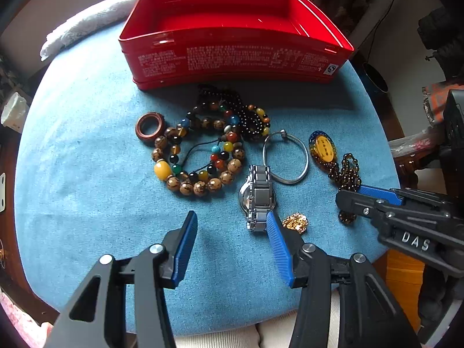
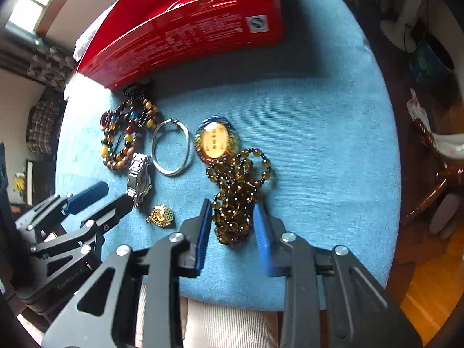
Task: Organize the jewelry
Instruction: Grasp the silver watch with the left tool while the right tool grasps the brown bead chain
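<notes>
right gripper (image 2: pixel 232 226) part-open, astride heaped amber-brown bead necklace (image 2: pixel 235 191); long axis 12–6 | left gripper (image 1: pixel 232 235) wide open, empty; farther

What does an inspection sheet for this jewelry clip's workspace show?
Surface: round table under a blue cloth.
Job's things: open red metal tin, nothing seen inside; brown wooden ring; multicoloured bead bracelets; thin silver bangle; steel-band wristwatch; small gold ornament; amber oval pendant on a brown bead necklace.
Clutter: white lace fabric behind the tin.
Grippers: left gripper open over bare cloth; right gripper open, straddling the necklace.
Cables: dark cord hanging beyond the table.
Surroundings: wooden floor, furniture.
</notes>
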Demonstrator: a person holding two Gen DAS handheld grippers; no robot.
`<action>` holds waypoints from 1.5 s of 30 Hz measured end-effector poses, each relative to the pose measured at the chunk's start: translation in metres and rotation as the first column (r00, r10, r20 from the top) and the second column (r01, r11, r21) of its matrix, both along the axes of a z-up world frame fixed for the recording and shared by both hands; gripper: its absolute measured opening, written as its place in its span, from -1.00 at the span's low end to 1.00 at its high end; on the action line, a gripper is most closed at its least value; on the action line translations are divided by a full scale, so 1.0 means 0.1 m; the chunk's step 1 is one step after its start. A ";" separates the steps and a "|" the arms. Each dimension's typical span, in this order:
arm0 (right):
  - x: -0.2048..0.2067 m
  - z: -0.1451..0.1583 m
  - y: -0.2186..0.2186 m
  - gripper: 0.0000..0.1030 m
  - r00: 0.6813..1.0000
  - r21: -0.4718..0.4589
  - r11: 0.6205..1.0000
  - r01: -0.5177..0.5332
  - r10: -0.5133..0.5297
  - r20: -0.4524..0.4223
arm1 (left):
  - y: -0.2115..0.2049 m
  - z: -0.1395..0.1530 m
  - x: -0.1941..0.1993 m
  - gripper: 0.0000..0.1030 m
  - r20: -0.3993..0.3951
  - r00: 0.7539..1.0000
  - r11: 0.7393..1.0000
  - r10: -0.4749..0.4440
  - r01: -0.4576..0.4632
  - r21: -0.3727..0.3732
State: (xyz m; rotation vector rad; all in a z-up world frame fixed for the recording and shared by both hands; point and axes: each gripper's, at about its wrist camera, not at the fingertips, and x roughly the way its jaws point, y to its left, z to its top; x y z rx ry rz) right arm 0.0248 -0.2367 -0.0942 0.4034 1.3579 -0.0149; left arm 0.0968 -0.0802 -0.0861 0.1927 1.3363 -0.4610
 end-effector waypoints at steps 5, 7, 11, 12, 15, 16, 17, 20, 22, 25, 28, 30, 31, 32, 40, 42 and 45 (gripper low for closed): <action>-0.04 0.04 -0.16 -0.53 1.000 -0.064 0.998 0.030 -0.030 -0.001 | -0.10 -0.01 0.03 -0.04 -0.016 1.000 1.000 -0.020 0.019 -0.019; -0.05 0.03 -0.18 -0.53 1.000 -0.057 0.998 0.029 -0.029 0.001 | -0.16 -0.02 0.05 -0.04 -0.015 0.999 0.999 -0.032 0.032 -0.015; -0.03 -0.01 -0.16 -0.51 1.000 -0.049 0.998 0.028 -0.028 0.004 | -0.29 -0.11 0.08 -0.16 -0.042 0.998 0.999 -0.053 0.053 0.002; -0.03 -0.01 -0.19 -0.51 1.000 -0.043 0.999 0.028 -0.028 0.004 | -0.32 -0.13 0.09 -0.18 -0.044 0.998 0.999 -0.052 0.053 0.014; -0.07 -0.02 -0.24 -0.49 1.000 -0.028 0.999 0.025 -0.024 0.003 | -0.39 -0.14 0.10 -0.33 -0.023 0.998 0.998 -0.053 0.054 0.038; -0.06 -0.02 -0.24 -0.49 1.000 -0.024 0.999 0.024 -0.024 0.003 | -0.40 -0.14 0.11 -0.37 -0.020 0.999 0.998 -0.046 0.047 0.045; -0.06 -0.02 -0.25 -0.47 1.000 -0.021 1.000 0.022 -0.022 0.002 | -0.40 -0.14 0.12 -0.37 -0.024 0.999 0.998 -0.042 0.043 0.041; -0.06 -0.01 -0.24 -0.43 1.000 -0.026 1.000 0.016 -0.017 -0.002 | -0.39 -0.14 0.11 -0.37 -0.023 0.999 0.999 -0.041 0.042 0.034; -0.05 -0.01 -0.24 -0.42 1.000 -0.031 0.999 0.014 -0.014 -0.001 | -0.36 -0.13 0.10 -0.38 -0.028 0.999 0.999 -0.039 0.040 0.024; -0.06 0.00 -0.23 -0.40 1.000 -0.030 0.999 0.015 -0.014 0.003 | -0.26 -0.10 0.09 -0.38 -0.034 0.999 0.999 -0.030 0.030 0.018; -0.06 0.00 -0.20 -0.33 1.000 -0.032 0.999 0.007 -0.007 0.004 | -0.14 -0.07 0.10 -0.38 -0.033 0.999 1.000 -0.012 0.012 0.018; -0.05 0.00 -0.17 -0.20 1.000 -0.037 0.999 -0.003 0.003 0.006 | -0.05 -0.05 0.09 -0.38 -0.029 1.000 1.000 0.000 0.000 0.020; -0.04 0.00 -0.16 -0.16 1.000 -0.036 0.999 -0.005 0.005 0.008 | 0.00 -0.04 0.09 -0.38 -0.028 1.000 1.000 0.005 -0.004 0.021; -0.03 0.00 -0.14 -0.12 1.000 -0.039 0.999 -0.007 0.008 0.011 | 0.03 -0.03 0.09 -0.38 -0.028 1.000 1.000 0.011 -0.010 0.022; -0.02 0.00 -0.08 -0.47 0.999 -0.135 0.991 -0.015 0.021 0.036 | 0.25 0.09 0.10 -0.38 0.008 0.999 0.999 0.037 -0.037 0.019; -0.03 0.00 -0.05 -0.52 0.999 -0.158 0.987 -0.016 0.023 0.038 | 0.29 0.11 0.11 -0.37 0.015 0.999 0.999 0.040 -0.040 0.020; -0.04 0.01 -0.08 -0.58 0.999 -0.143 0.990 0.002 0.004 0.043 | 0.32 0.12 0.11 -0.37 0.017 0.999 0.999 0.047 -0.047 0.018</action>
